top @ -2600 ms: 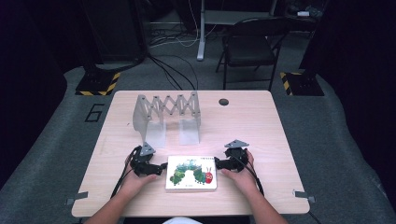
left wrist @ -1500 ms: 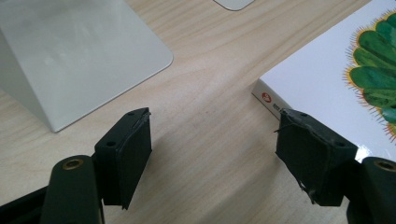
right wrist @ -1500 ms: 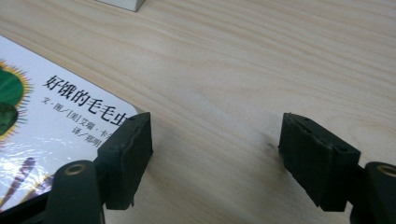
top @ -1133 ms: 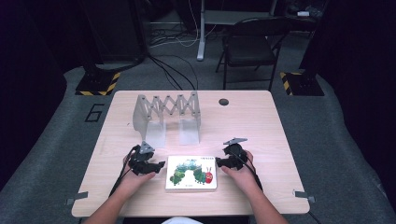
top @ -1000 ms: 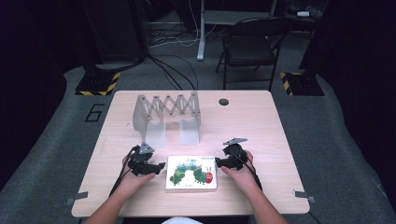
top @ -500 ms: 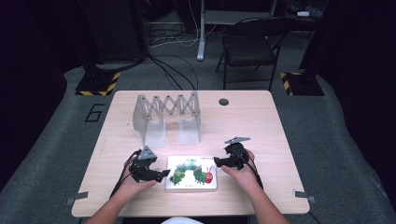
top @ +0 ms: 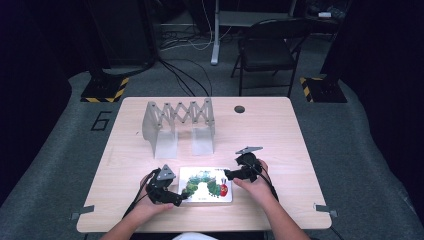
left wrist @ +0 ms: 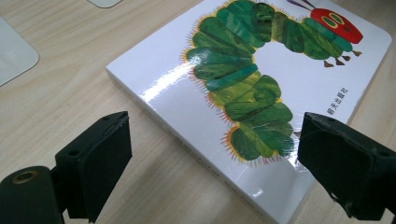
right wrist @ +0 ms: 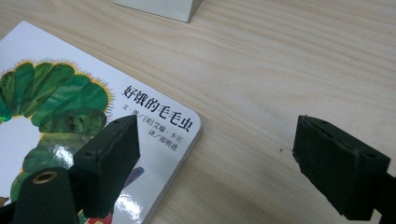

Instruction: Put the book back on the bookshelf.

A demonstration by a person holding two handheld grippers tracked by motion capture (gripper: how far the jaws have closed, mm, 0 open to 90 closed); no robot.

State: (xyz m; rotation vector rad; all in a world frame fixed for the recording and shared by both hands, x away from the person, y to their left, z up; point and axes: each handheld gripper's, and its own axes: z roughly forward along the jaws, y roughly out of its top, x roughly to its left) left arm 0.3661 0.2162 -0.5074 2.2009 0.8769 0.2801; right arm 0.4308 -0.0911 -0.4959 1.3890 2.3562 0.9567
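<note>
A book (top: 206, 184) is laid flat on the table (top: 280, 135), cover up, near the front edge. Its long side is seen running from left to right across the table. The caterpillar's red head is pointed to the right end.

The left gripper (top: 176, 198) is held at the book's left end and the right gripper (top: 228, 174) at its right end. Both sets of jaws are spread wide, and they have just been opening. Nothing is squeezed by them, and the book is let go.

The table is made of pale wood. A folding rack (top: 178, 125) is stood farther back, and a dark round hole (top: 239, 109) is seen near the far edge. A grey floor, a black chair (top: 265, 50) and cables are seen behind.

Compared with earlier, the left gripper has been shifted a little along the near left corner of the book. The book is kept in almost the same spot.
</note>
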